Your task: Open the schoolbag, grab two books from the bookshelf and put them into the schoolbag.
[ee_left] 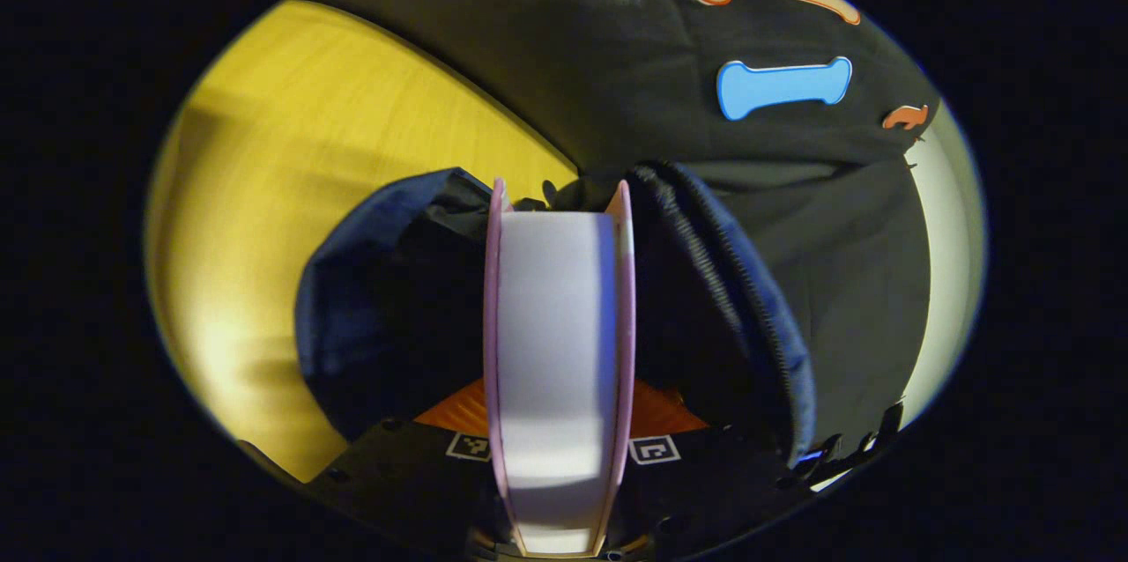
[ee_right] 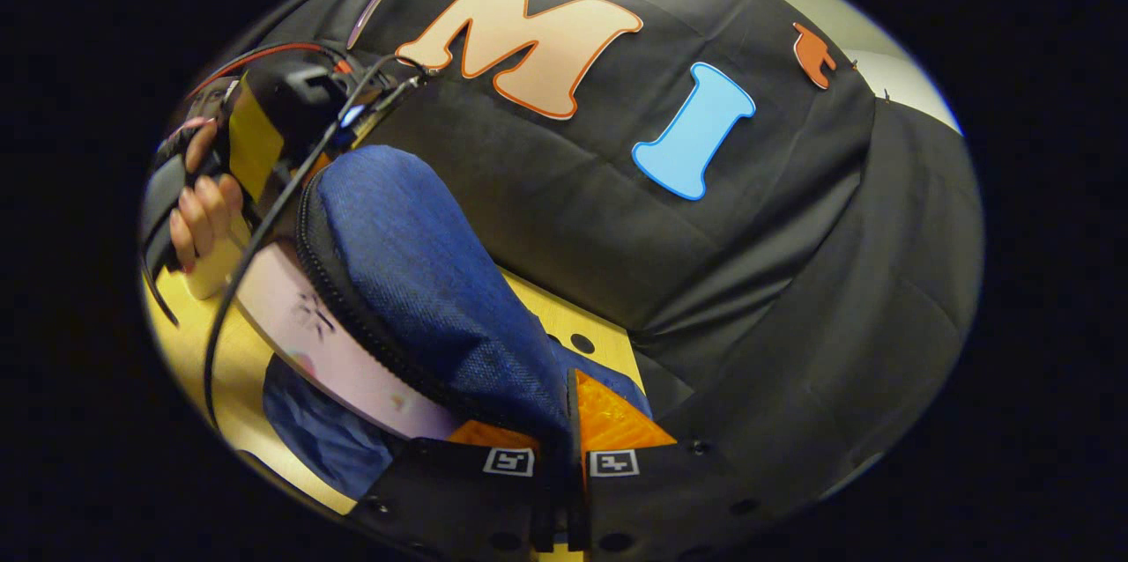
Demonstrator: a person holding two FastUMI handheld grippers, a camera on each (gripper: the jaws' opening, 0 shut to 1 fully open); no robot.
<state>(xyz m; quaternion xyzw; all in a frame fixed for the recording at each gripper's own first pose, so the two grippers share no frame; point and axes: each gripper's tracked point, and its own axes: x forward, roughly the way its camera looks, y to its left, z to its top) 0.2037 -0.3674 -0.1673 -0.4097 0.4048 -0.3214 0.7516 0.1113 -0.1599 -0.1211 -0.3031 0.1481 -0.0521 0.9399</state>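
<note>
At bag mouth | L gripper (ee_left: 559, 421) clamps pink book (ee_left: 557, 333), feeding it into schoolbag (ee_left: 723, 298) | R gripper (ee_right: 564, 447) pinches flap (ee_right: 423, 280), holding mouth wide.

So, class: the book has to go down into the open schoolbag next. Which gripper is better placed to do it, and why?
Left. The left gripper is shut on the book, already over the schoolbag mouth. The right gripper is pinching the bag's edge, probably holding it open.

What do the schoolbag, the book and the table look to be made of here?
Schoolbag: woven, denim-like blue fabric, matte, with a coarse toothed zipper along its edge. Book: paper pages between thin pink covers, probably card. Table: yellowish, faint grain lines suggest wood or laminate; which one is unclear.
</note>
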